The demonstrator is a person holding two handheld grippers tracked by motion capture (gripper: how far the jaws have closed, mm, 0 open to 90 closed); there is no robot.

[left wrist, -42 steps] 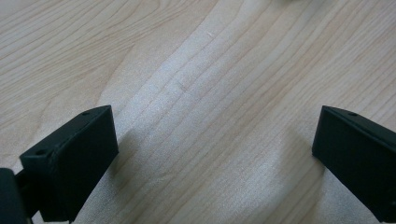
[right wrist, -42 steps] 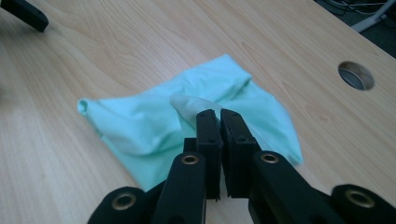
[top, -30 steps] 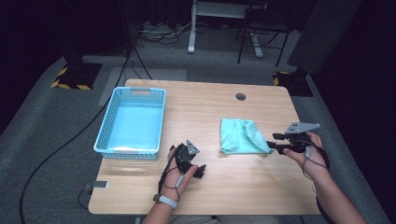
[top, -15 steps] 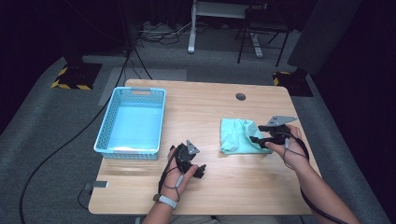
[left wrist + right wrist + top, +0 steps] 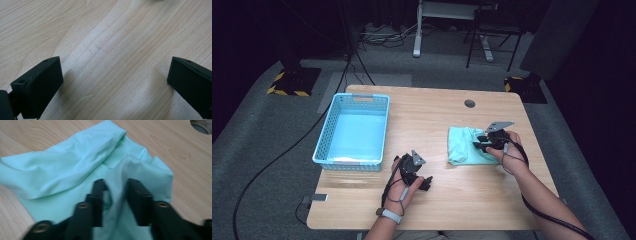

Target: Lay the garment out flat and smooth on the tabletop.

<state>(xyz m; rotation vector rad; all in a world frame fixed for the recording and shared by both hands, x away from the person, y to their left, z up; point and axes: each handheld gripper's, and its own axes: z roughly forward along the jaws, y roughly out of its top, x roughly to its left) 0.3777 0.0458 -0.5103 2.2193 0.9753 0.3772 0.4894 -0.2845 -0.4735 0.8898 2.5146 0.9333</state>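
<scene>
1. Mint-green fabric: the cloth (image 5: pixel 464 146) lies crumpled on the wooden table (image 5: pixel 432 120), well to the right of the blue basket (image 5: pixel 354 131), near the table's right edge.
2. Its long axis runs roughly along the table's near-to-far direction in the high view, parallel to the basket's long sides; the heap is rumpled, so no clear front end can be told.
3. In the right gripper view a raised fold of the cloth (image 5: pixel 120 195) stands between the two black jaws, which press in on it from both sides.
4. The right gripper (image 5: pixel 482 142) sits on the cloth's right side, on the far side of it from the basket. Its jaws have just been closing, with the fold pinched between them.
5. The left gripper (image 5: pixel 424 184) rests just beyond the basket's near right corner, apart from the cloth. Its jaws stand wide over bare wood (image 5: pixel 112 55), with nothing between them.
6. A round hole (image 5: pixel 469 103) in the tabletop lies to the right of the basket's far end.
</scene>
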